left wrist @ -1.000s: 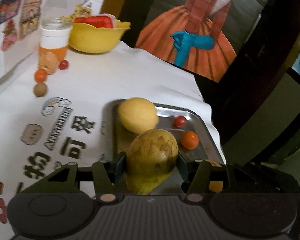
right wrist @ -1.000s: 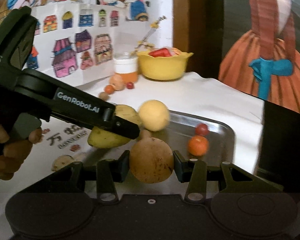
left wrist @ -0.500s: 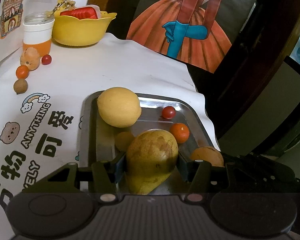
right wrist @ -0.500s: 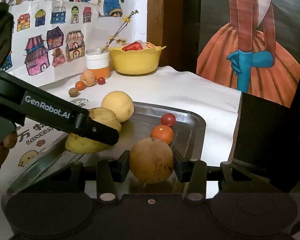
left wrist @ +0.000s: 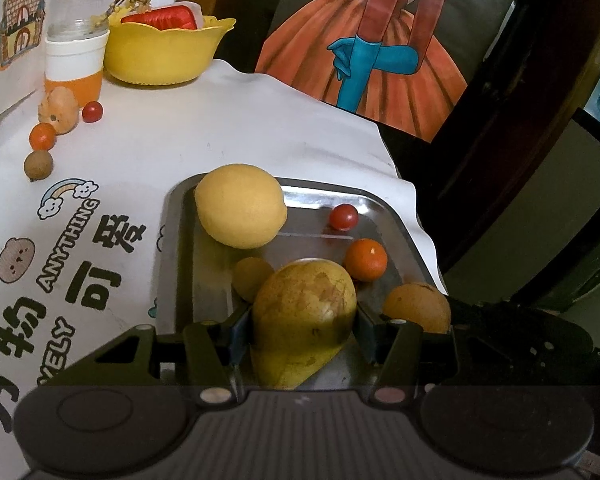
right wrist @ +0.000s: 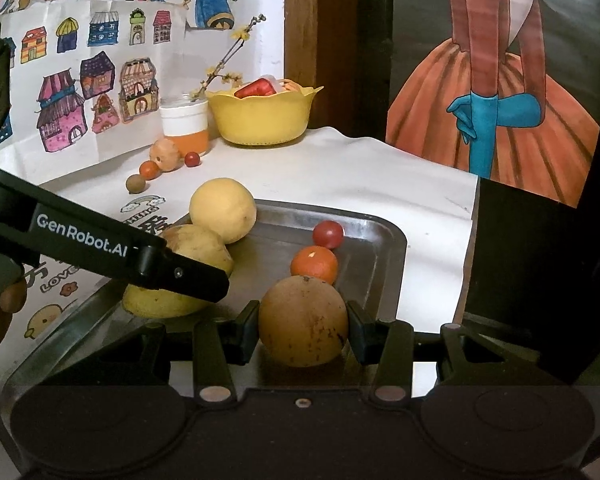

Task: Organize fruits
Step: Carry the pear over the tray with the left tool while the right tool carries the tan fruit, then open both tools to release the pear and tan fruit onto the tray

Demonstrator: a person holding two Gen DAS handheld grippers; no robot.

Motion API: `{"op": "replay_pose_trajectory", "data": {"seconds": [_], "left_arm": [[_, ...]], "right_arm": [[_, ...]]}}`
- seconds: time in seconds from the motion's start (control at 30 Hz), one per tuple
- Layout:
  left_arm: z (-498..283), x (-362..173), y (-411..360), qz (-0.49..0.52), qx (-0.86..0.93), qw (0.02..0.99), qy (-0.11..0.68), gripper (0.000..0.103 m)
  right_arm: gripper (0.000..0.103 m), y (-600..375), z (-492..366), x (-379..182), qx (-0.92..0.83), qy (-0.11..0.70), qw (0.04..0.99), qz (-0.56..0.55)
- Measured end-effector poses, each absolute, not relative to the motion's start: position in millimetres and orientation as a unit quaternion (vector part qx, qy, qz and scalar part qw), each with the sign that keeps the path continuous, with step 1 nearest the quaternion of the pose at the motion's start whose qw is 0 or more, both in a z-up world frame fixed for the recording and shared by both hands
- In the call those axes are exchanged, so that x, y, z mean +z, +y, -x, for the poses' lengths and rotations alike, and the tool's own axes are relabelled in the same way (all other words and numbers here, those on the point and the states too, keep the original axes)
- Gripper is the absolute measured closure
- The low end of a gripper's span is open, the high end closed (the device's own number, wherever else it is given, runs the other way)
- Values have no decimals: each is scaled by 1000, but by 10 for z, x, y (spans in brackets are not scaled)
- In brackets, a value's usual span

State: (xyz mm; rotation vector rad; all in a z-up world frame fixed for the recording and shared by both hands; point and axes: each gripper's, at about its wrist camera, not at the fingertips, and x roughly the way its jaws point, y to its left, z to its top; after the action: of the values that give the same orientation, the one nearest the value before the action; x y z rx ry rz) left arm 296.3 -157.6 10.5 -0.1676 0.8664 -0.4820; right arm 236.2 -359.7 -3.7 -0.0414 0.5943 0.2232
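Over the tray [left wrist: 396,220], our left gripper [left wrist: 304,326] clamps a heavy, bruisable mango [left wrist: 304,320] mid-body, and our right gripper [right wrist: 303,326] clamps a firm orange [right wrist: 303,320].

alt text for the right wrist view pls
The right gripper holds a round brownish-orange fruit over a metal tray. The left gripper holds a yellow-green mango beside it, with a lemon, small orange and cherry tomato beyond.

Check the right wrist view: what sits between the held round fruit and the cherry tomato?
One small orange fruit, in line between the round fruit and the cherry tomato; right wrist view.
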Motion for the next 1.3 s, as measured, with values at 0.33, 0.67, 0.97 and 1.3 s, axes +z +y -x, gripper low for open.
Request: {"op": "replay_pose_trajectory", "data": {"seconds": [0.33, 0.67, 0.97, 1.3], "left_arm": [[-2969, 64, -1571, 80, -229, 875, 419, 45], [-2929, 54, -1598, 71, -227, 880, 411, 44], [-2910, 49, -1599, 67, -223, 884, 406, 40], [-2855, 62, -1527, 63, -215, 888, 401, 27]], "right_arm": [[56, -3540, -2367, -78, 116, 300, 946, 26], [55, -3467, -2353, -103, 111, 300, 946, 52], [50, -3446, -2353, -109, 110, 302, 945, 61], [26, -3415, -2341, -88, 119, 303, 943, 69]]}}
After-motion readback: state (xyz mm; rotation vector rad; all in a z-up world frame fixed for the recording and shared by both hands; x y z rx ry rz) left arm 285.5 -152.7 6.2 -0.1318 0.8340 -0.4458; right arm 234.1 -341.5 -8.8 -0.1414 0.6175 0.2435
